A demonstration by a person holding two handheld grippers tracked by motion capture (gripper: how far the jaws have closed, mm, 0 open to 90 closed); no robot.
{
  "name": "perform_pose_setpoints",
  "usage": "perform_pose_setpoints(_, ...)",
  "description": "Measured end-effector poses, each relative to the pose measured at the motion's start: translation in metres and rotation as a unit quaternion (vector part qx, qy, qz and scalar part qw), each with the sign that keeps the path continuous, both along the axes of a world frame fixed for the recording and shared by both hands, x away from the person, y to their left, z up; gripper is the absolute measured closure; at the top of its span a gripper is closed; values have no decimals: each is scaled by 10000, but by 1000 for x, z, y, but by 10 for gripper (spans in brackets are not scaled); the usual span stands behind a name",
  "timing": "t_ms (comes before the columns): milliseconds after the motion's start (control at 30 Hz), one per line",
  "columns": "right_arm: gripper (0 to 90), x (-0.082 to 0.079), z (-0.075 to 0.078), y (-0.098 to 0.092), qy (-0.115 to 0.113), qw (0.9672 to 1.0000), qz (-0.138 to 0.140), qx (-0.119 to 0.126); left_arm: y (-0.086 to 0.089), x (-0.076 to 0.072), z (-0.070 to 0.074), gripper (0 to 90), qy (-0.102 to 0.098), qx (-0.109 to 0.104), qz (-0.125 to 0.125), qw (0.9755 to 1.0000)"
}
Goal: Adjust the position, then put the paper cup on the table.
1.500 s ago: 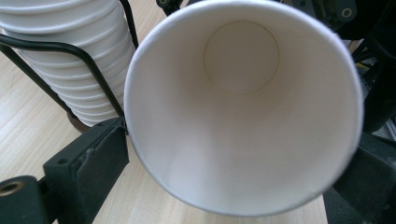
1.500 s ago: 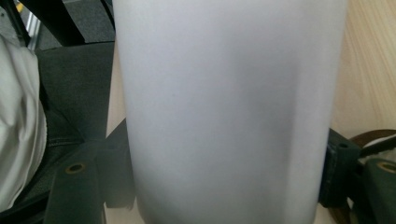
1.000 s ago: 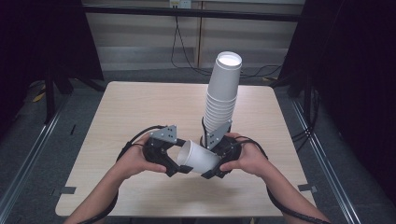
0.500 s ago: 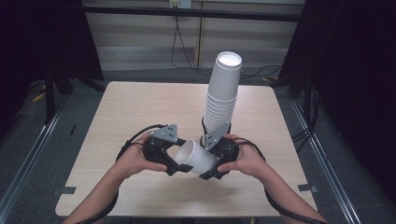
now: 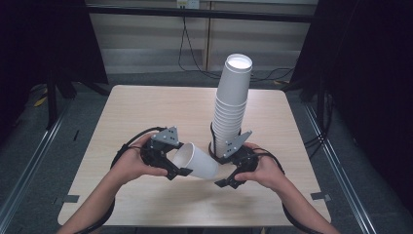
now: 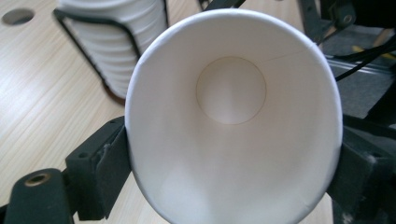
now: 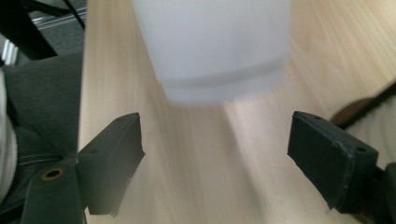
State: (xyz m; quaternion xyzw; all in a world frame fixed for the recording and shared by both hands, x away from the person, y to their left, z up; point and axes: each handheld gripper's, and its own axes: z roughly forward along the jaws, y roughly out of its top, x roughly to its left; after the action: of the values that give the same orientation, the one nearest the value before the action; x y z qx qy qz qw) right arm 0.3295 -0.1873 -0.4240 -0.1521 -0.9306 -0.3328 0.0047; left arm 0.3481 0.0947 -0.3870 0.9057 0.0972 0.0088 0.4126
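Left gripper (image 5: 176, 168) clamps a white paper cup (image 5: 196, 161) sideways at the tall cup stack's (image 5: 231, 105) seven o'clock; right gripper (image 5: 225, 175) gapes empty, and harder squeezing could crumple the rim.

Single white paper cup (image 5: 197, 161): plain white outside and in, no print. Tall stack of white paper cups (image 5: 232, 102): same white, ringed by thin shadow lines at the rims. Pale wood-grain table (image 5: 146, 112), fine lengthwise streaks. Black left gripper (image 5: 168, 163) and black right gripper (image 5: 229, 170), grey plates on top. Floor grey.
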Motion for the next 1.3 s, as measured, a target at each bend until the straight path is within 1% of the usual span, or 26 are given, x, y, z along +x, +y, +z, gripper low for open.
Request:
perform_pose_setpoints(33,167,0,-2,-3,-16,10000,-49,61,3,1,-1,127,-34,89,87,9999)
perform_pose_setpoints(67,162,0,-5,-7,21,9999,-142,88,5,2,-1,127,6,114,129,9999)
perform_pose_setpoints(133,160,0,-10,-11,26,9996,-261,83,10,4,-2,127,24,181,140,9997)
perform_pose_setpoints(167,157,0,-13,-14,-43,9995,-317,63,11,5,-3,127,19,199,208,9996)
perform_pose_setpoints(200,159,-1,-15,-17,-95,9992,-382,74,12,5,-3,126,21,237,216,9995)
perform_pose_setpoints(233,160,-1,-18,-19,-97,9989,-448,74,14,6,-2,126,-11,353,196,9992)
perform_pose_setpoints(267,160,-2,-20,-22,-98,9988,-469,101,15,6,-3,125,-11,345,277,9990)
perform_pose_setpoints(333,159,-4,-24,-26,-112,9984,-548,91,17,7,-2,126,-36,441,275,9986)
perform_pose_setpoints(433,159,-5,-34,-34,-125,9973,-712,87,20,9,-1,125,-76,643,349,9973)
perform_pose_setpoints(500,159,-7,-38,-37,-145,9967,-788,111,23,11,-1,125,-50,736,404,9965)
perform_pose_setpoints(600,159,-9,-46,-44,-180,9955,-925,93,28,13,-2,126,-23,845,495,9952)
perform_pose_setpoints(633,159,-9,-49,-46,-167,9950,-980,110,28,14,-2,125,-50,854,513,9950)
perform_pose_setpoints(667,159,-10,-51,-47,-161,9944,-1033,115,29,14,-3,125,-27,874,566,9946)
perform_pose_setpoints(767,159,-12,-56,-52,-181,9939,-1084,69,30,16,-3,123,11,929,578,9940)
perform_pose_setpoints(800,160,-13,-57,-53,-169,9938,-1098,52,31,18,-3,123,-28,1023,558,9932)
perform_pose_setpoints(833,159,-13,-60,-54,-165,9936,-1116,40,31,18,-3,123,-45,1063,571,9927)
perform_pose_setpoints(933,155,-15,-65,-58,-146,9931,-1159,94,33,21,-3,123,30,1111,695,9914)
perform_pose_setpoints(1000,154,-16,-69,-60,-136,9927,-1189,133,34,22,-4,123,35,1173,724,9905)
perform_pose_setpoints(1033,152,-16,-70,-61,-155,9924,-1210,140,35,24,-5,122,65,1213,716,9900)
perform_pose_setpoints(1067,153,-17,-71,-62,-171,9919,-1241,200,36,25,-5,122,44,1291,685,9892)
perform_pose_setpoints(1100,152,-17,-71,-64,-190,9918,-1241,226,36,25,-6,122,57,1276,758,9889)
perform_pose_setpoints(1133,152,-17,-72,-65,-223,9914,-1269,231,37,26,-7,121,62,1317,788,9881)
perform_pose_setpoints(1200,154,-17,-73,-66,-279,9909,-1294,257,40,29,-7,120,69,1406,773,9870)
perform_pose_setpoints(1233,150,-18,-74,-67,-327,9904,-1306,309,40,29,-8,120,123,1332,869,9872)
perform_pose_setpoints(1267,143,-18,-75,-67,-346,9899,-1330,340,41,30,-8,120,138,1368,880,9866)
perform_pose_setpoints(1300,142,-20,-77,-67,-482,9897,-1294,367,41,31,-9,120,145,1364,902,9864)
